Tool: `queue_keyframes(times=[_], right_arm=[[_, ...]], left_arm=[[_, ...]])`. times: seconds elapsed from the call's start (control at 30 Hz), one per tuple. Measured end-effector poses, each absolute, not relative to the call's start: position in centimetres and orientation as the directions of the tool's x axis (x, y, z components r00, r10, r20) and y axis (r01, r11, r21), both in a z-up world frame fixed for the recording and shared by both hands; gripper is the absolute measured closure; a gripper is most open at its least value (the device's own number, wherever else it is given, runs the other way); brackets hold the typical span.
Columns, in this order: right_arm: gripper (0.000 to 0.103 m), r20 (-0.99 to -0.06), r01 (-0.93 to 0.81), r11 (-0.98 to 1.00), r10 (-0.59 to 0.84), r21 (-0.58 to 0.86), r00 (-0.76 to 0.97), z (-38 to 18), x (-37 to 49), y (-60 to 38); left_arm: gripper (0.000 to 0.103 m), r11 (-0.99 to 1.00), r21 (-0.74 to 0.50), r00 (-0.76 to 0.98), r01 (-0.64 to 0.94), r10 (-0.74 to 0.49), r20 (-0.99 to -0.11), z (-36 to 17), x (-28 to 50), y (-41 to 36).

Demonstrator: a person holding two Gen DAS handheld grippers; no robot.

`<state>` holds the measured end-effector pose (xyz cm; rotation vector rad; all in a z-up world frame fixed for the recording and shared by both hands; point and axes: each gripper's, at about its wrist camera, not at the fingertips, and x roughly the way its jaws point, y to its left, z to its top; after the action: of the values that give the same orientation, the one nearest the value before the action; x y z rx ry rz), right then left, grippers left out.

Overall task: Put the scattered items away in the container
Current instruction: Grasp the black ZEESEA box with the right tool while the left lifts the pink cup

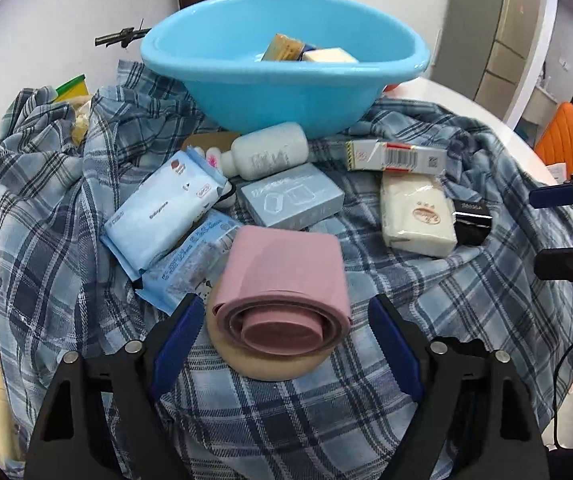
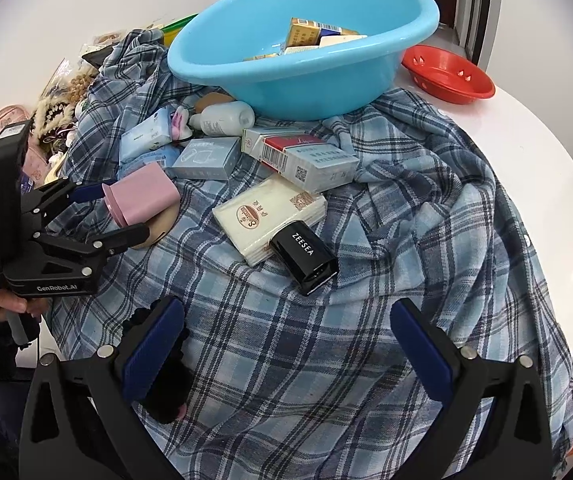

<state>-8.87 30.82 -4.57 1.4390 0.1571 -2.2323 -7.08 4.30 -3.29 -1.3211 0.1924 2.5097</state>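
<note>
A light blue basin [image 1: 286,96] [image 2: 298,80] stands at the back of the plaid cloth [image 1: 326,420] with a few small boxes inside. My left gripper [image 1: 286,336] [image 2: 114,216] is open around a pink collapsible cup [image 1: 286,276] [image 2: 146,192]. The cup lies on its side on a tan round item [image 1: 270,364], and gaps show at both pads. My right gripper [image 2: 298,344] [image 1: 562,228] is open above bare cloth with nothing between its fingers. A black ZEESEA box [image 2: 304,258] [image 1: 472,220] lies just ahead of it, against a white tissue pack [image 2: 266,216].
In front of the basin lie a white bottle [image 1: 266,152], a grey-blue box [image 1: 290,196], blue wipes packs [image 1: 162,208] and a red-and-white carton [image 1: 394,156]. A red bowl [image 2: 446,72] sits at the back right on the white table. Clutter crowds the left edge.
</note>
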Motion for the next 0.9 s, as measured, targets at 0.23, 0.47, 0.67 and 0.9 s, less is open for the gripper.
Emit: queue_keyframes(times=[0.23,0.47,0.67,0.9], right_arm=[[0.0,-0.89,0.506,-0.856,-0.312,0.11,-0.334,-4.5,-9.0,29.5],[0.017,-0.904,0.537,-0.841,-0.281,0.07,-0.322,-4.7,-10.2,28.9],[0.033,-0.921,0.545,-0.837,-0.249,0.05,-0.298,-5.9,-11.4,28.5],[0.054,-0.933,0.561,-0.827,-0.223,0.029,-0.281,-7.8,-12.7,27.9]], left_arm=[[0.036,-0.931,-0.033,-0.514,-0.363,0.23,-0.827,-2.7,-6.7,3.8],[0.036,-0.918,-0.006,-0.515,-0.397,0.228,-0.826,-1.5,-6.3,3.2],[0.036,-0.92,-0.011,-0.521,-0.393,0.232,-0.822,-1.1,-6.2,2.6],[0.036,-0.921,-0.03,-0.518,-0.388,0.245,-0.82,-0.9,-6.4,2.5]])
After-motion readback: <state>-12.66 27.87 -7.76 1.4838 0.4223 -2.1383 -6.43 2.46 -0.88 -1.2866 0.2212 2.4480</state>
